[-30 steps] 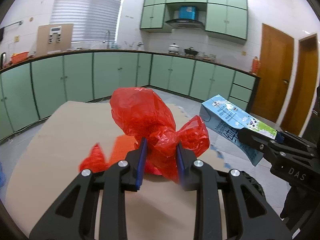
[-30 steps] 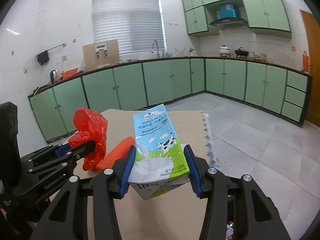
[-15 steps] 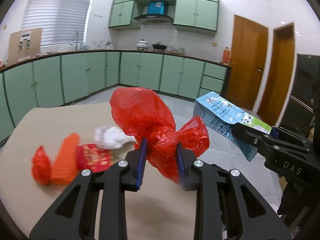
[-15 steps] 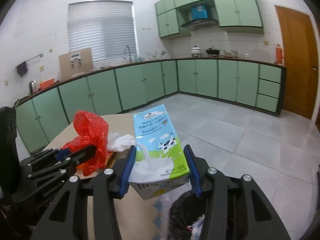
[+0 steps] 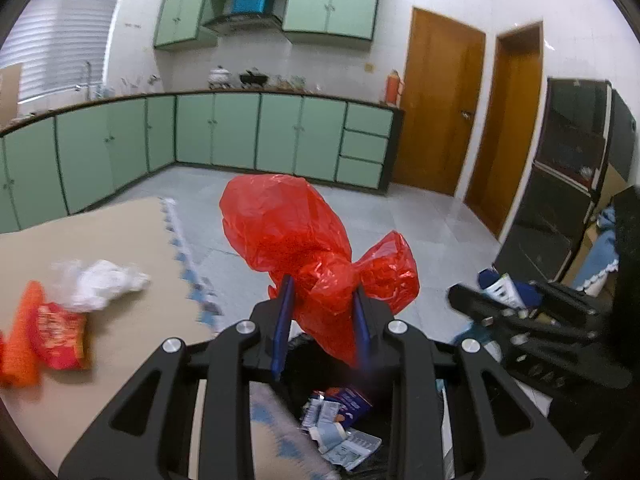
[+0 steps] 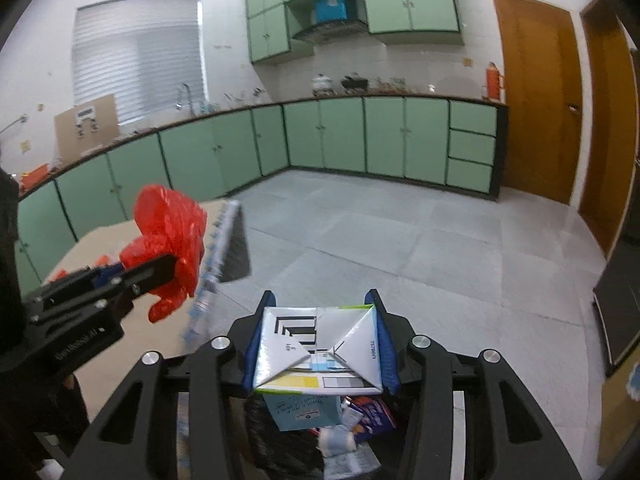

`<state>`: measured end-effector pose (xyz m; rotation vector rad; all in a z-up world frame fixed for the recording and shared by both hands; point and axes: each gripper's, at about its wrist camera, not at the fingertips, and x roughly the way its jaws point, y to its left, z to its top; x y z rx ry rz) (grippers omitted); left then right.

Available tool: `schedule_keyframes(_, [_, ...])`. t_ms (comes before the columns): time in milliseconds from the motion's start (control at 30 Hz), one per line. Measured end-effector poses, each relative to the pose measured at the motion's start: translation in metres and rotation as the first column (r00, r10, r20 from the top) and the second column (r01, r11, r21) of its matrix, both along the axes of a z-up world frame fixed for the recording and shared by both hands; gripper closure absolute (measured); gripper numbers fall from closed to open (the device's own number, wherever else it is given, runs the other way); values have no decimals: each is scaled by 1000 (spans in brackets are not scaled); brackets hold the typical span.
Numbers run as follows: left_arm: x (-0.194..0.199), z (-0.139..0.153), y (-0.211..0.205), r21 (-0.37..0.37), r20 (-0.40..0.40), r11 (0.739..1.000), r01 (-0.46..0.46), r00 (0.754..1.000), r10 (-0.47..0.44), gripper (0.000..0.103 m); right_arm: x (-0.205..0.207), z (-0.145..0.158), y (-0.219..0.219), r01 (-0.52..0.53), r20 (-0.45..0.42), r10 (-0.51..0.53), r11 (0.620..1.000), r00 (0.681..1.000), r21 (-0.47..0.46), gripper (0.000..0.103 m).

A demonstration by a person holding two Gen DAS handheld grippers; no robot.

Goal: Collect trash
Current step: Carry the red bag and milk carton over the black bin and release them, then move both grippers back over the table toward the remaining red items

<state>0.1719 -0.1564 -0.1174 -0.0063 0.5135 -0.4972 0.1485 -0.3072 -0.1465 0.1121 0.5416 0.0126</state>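
Both grippers have swung off the tan table [image 5: 100, 240] over the black-lined bin [image 6: 280, 440]: left gripper [image 5: 320, 312] clenches the crumpled red plastic bag [image 5: 288, 232], right gripper's [image 6: 320, 344] jaws close on the blue-and-white milk carton [image 6: 316, 352], 2 drops due.

A kitchen with white tiled walls [image 6: 224, 8] and a grey tiled floor [image 6: 400, 248]. Mint-green base cabinets [image 6: 360, 136] run along two walls under a dark worktop, with matching wall cabinets [image 6: 412, 0] above flanking a range hood [image 6: 332, 26]. A window with closed white blinds [image 6: 136, 56] glows behind a sink tap [image 6: 185, 94]. Two brown wooden doors [image 5: 440, 100] stand at the right, beside a dark glass-fronted cabinet [image 5: 572, 168]. Pots [image 6: 354, 82] sit on the worktop.
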Motion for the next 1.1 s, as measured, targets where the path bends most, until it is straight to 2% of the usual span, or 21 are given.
schedule_keyframes(200, [13,-19,-20,31,-49,999,22,999,-21,74,18,-24,-22,46,-60,-44,999,997,25,57])
schedule_keyframes(333, [21,-26,-24,48,-72,998,35,997,-32,67,16,-30,-31,56,-67,-54,998,996,28,38])
schedule_keyframes(467, [28,-25,-21,42,-89,998,37,995,-33,57,11,-28,-39,97,-65,-95,995,993,24,33])
schedule_keyframes(533, [29,-24,-18,35,-88,999,32,996,-29,53,6,-27,-45,129,-62,-127,992,990,15,24])
schedule_keyframes(633, [28,-18,-9,16,-77,1000,20,997,-18,48,1,-21,-48,151,-45,-151,988,987,5,17])
schedule_keyframes(800, [20,-2,18,-10,-38,1000,-28,999,27,32,-9,2,-34,142,13,-142,990,990,-9,6])
schedule_keyframes(967, [8,14,67,-9,8,993,-119,993,119,26,-9,24,-2,82,64,-81,996,995,-14,6])
schedule_keyframes(1100, [-2,22,121,2,36,970,-242,970,241,25,-4,33,32,15,90,-14,1000,996,-11,6])
